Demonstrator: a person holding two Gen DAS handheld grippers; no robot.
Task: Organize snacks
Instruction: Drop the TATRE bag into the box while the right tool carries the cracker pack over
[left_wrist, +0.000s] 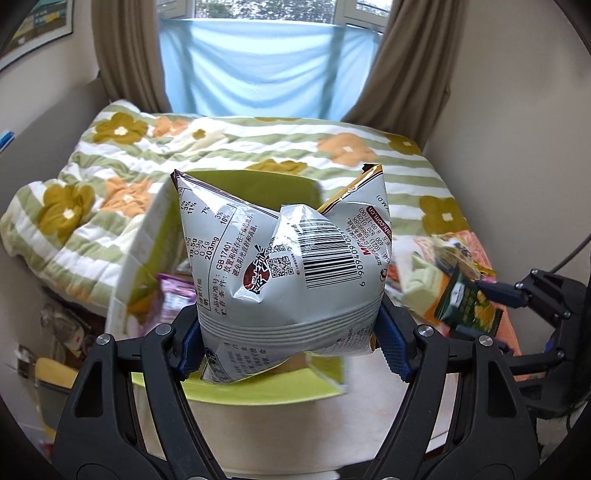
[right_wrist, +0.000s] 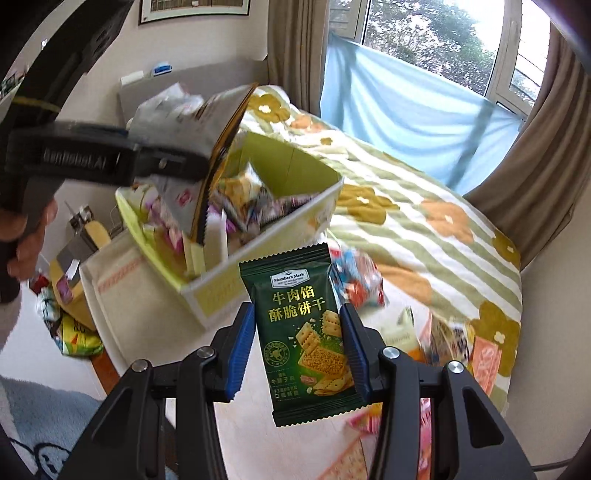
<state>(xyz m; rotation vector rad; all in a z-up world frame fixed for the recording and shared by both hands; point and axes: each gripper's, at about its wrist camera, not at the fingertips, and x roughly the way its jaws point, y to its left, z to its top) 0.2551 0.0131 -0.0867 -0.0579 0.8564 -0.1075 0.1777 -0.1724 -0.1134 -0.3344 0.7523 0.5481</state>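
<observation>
a bedroom: a bed with a flower-pattern quilt (left_wrist: 229, 155) stands under a window with brown curtains, and in front of the bed a lime-green storage box (right_wrist: 258, 254) sits on a pale tabletop (right_wrist: 140, 310), already holding many small snack packets.

the left gripper (left_wrist: 291, 332) has its jaws pinching a puffy silver snack bag (left_wrist: 288, 266) by its lower part, and the bag hangs above the box. the right gripper (right_wrist: 297, 354) has its jaws pressed on the two sides of a dark green cracker packet (right_wrist: 303, 332), which is just beside the box, on the side away from the window.

i think the silver bag is the risk. it is full of air and slippery, held only low, so it may slide out or tip and land outside the box. the box looks quite full, so a big bag may not settle and could push small packets over the wall. the two grippers are also near each other above the box and could bump.

the inside of the box is blurred, so its free room is hard to judge. the loose snacks (right_wrist: 358, 280) beyond the green packet are smeared. the front of the silver bag is not seen.
</observation>
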